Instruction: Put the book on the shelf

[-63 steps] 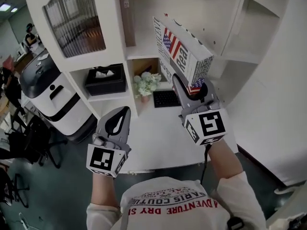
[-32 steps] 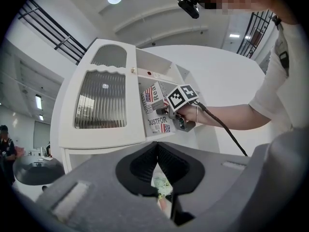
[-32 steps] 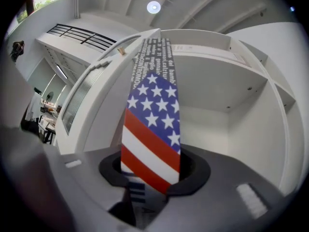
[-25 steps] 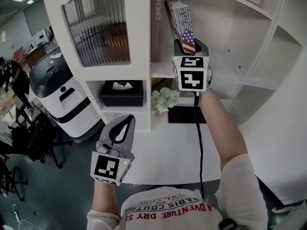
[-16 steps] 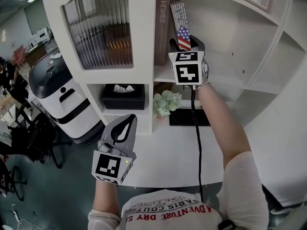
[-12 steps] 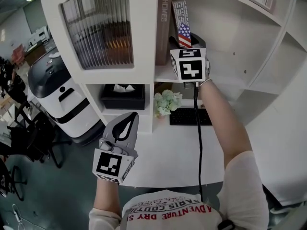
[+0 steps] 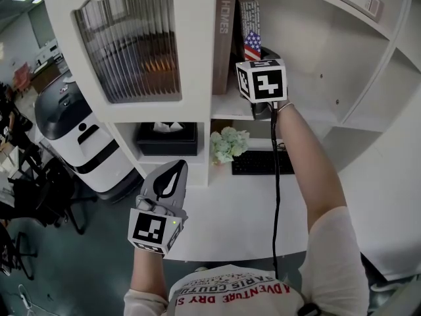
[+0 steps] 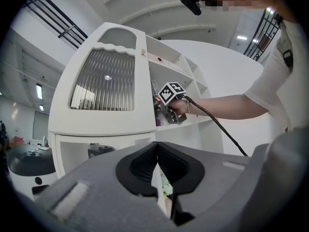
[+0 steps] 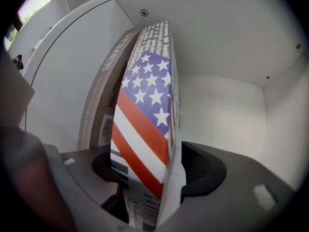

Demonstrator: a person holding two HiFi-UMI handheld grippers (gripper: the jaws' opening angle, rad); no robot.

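The book (image 7: 248, 25), with a stars-and-stripes cover, stands upright on the white shelf (image 7: 227, 109) beside a brown book (image 7: 225, 38) marked HOMES. In the right gripper view the book (image 9: 145, 124) fills the middle and leans on the brown book (image 9: 104, 95). My right gripper (image 7: 253, 54) reaches level into the shelf, and its jaws have just been opening. The book's lower edge is still between them (image 9: 149, 178), with a narrow gap at the right pad (image 9: 195, 170). My left gripper (image 7: 172, 171) hangs low over the desk edge, shut and empty (image 8: 158, 151).
A ribbed glass cabinet door (image 7: 128, 45) is left of the shelf bay. Below are a black tissue box (image 7: 168, 139), a small flower pot (image 7: 228, 143) and a keyboard (image 7: 260, 163) on the white desk (image 7: 230, 216). A white machine (image 7: 72, 137) and office chairs (image 7: 33, 196) stand at left.
The book went from tilted over the desk up into the shelf bay and now stands upright against the brown book. The right gripper's jaws widened. The left gripper stayed low.
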